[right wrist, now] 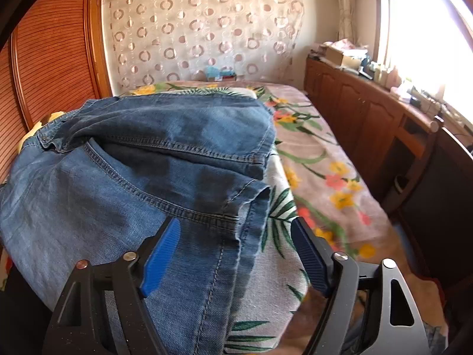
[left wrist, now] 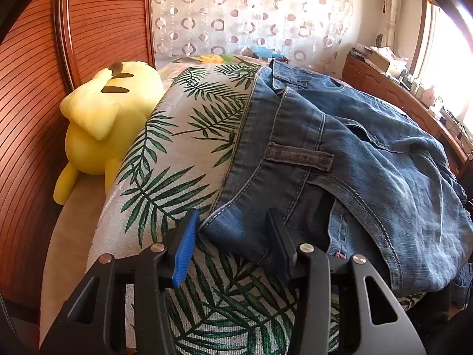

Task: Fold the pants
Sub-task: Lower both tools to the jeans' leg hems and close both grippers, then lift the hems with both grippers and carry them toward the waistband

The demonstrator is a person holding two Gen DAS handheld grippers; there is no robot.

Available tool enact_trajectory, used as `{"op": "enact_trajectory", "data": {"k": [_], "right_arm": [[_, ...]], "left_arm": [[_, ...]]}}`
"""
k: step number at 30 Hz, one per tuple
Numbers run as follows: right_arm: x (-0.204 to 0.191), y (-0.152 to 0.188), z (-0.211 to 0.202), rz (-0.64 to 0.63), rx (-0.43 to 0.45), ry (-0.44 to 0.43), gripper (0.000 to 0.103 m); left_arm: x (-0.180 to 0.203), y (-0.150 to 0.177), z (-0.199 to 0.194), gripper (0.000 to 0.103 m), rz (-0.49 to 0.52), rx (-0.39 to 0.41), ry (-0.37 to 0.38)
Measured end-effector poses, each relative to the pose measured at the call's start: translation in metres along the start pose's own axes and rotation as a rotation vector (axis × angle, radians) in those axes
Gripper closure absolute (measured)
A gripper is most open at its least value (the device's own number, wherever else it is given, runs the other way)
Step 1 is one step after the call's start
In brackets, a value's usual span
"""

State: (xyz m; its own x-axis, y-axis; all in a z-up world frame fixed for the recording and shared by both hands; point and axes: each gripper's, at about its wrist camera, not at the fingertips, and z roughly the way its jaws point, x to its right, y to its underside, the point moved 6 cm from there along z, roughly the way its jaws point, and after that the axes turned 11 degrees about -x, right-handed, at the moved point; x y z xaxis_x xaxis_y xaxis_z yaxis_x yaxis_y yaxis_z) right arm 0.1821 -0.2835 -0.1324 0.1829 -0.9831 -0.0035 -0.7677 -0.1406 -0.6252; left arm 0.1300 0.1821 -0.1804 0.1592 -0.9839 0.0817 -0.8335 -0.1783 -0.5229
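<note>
A: Where are the jeans (left wrist: 340,148) lying?
B: Bunched on the leaf-print cushion (left wrist: 183,148). Left gripper (left wrist: 233,245) is straddling the waistband corner, fingers spread; right gripper (right wrist: 236,254) is gaping over a leg seam.
A: Handling?
B: Probably heavy, floppy denim; I'm favouring thick seams.

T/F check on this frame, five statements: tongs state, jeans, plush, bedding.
1. Both tongs are open. True: left tongs and right tongs each show a wide gap, with the jeans edge between the fingers.
2. The jeans are neatly folded flat. False: they lie bunched and rumpled.
3. A yellow plush lies beside the leaf-print cloth. True.
4. The plush sits on top of the jeans. False: it is apart from them, off to the side by the wooden panel.
5. The jeans are black. False: blue denim.
</note>
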Motion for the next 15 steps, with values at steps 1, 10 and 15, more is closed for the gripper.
{"op": "enact_trajectory", "data": {"k": [1, 10, 15], "right_arm": [[-0.002, -0.001, 0.001, -0.003, -0.01, -0.004, 0.029], [0.006, -0.006, 0.002, -0.012, -0.051, -0.014, 0.051], [0.011, -0.009, 0.005, -0.015, -0.05, -0.011, 0.076]], "left_arm": [[0.0, 0.0, 0.0, 0.057, 0.002, 0.0, -0.001], [0.0, 0.001, -0.004, 0.082, 0.006, -0.005, 0.022], [-0.001, 0.005, -0.012, 0.087, 0.003, 0.007, 0.048]]}}
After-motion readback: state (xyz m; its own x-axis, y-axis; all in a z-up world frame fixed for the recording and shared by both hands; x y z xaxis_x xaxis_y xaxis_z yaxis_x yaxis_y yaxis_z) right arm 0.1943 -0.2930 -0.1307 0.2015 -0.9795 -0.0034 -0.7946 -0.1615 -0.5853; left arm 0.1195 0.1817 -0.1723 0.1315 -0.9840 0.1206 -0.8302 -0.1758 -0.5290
